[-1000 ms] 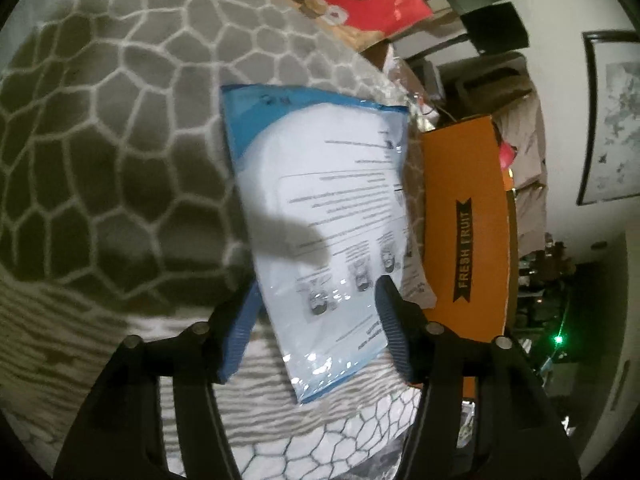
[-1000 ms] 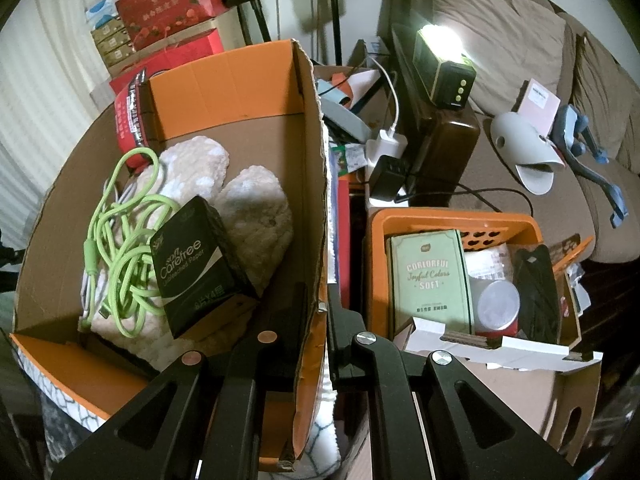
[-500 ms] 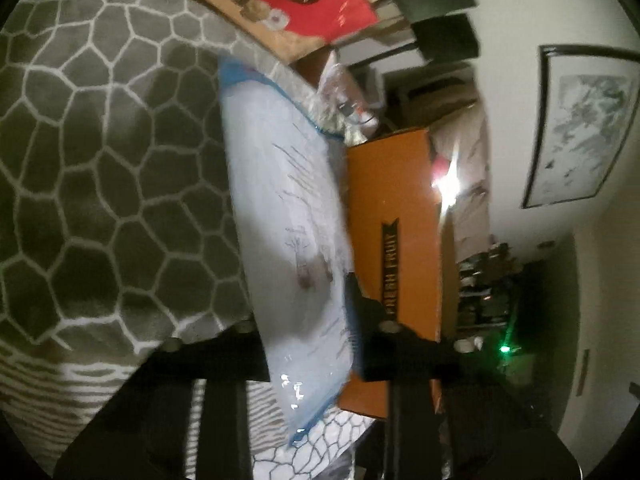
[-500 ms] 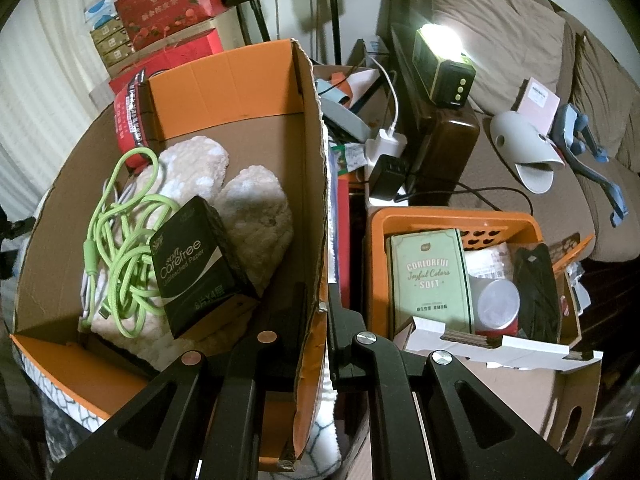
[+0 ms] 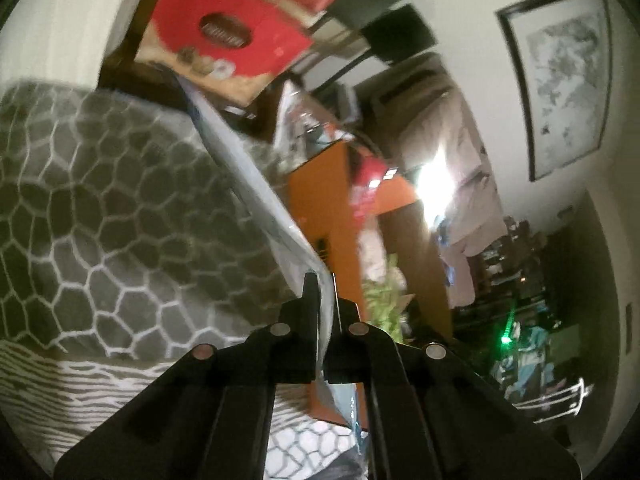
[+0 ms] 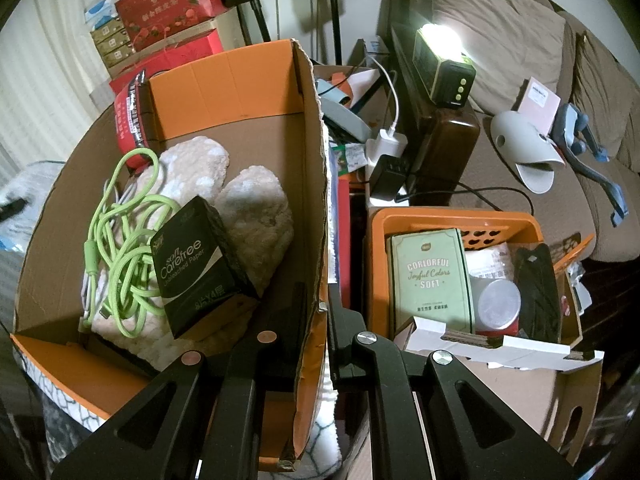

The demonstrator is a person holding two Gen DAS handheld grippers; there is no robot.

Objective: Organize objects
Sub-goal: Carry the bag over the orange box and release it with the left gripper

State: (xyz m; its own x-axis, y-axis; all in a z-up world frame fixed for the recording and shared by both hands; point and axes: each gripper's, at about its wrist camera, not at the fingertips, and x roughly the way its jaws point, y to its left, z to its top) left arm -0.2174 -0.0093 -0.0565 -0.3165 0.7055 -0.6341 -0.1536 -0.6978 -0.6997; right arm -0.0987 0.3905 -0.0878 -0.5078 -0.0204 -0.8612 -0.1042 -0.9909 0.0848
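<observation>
A flat blue-and-white plastic packet (image 5: 256,192) hangs edge-on above the grey honeycomb blanket (image 5: 100,220). My left gripper (image 5: 324,300) pinches the packet's near end, its jaws closing tight with the pads pressing on it. An orange cardboard box (image 5: 320,200) stands just right of the packet. In the right wrist view my right gripper (image 6: 318,296) is shut on that box's right wall (image 6: 312,160). Inside the box lie a green cable (image 6: 120,232), a black tissue pack (image 6: 196,264), fluffy socks (image 6: 248,200) and a red packet (image 6: 128,120).
An orange basket (image 6: 452,216) to the right of the box holds a green carton (image 6: 432,276), a jar and other items. Behind stand a lit lamp (image 6: 440,68), chargers, a brown sofa (image 6: 500,32) and stacked red cartons (image 6: 168,4).
The left gripper closed on the packet and lifted it off the blanket, so the packet now shows edge-on. The view swung up toward the wall. The right gripper and box stayed still.
</observation>
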